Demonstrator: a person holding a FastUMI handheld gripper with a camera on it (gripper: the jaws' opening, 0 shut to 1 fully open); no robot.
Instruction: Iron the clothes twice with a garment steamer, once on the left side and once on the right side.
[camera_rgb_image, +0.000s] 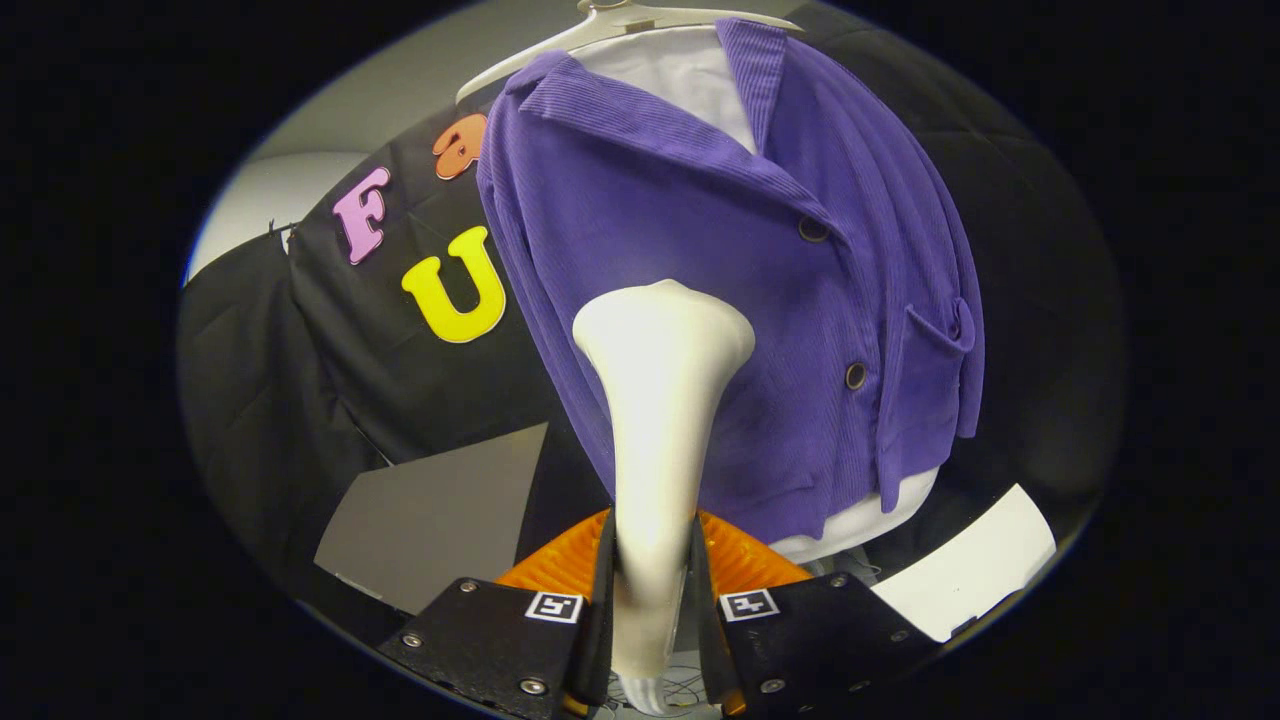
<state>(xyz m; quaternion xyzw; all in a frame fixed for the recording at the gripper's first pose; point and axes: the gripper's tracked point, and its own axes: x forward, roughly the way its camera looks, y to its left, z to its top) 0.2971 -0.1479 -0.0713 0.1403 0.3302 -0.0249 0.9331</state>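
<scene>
Steamer (660, 400) head hides jacket (720, 250) middle, hanger (620, 20) hook cut off (top)

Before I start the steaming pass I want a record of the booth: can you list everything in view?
garment steamer: one, white, clamped between the fingers, head up against the jacket front
jacket: one, purple corduroy, on the hanger, ahead of the steamer
buttons: two, dark, down the jacket front
undershirt: one, white, beneath the jacket
hanger: one, white, above the jacket
hand-held gripper: one, fingers shut on the steamer handle
</scene>
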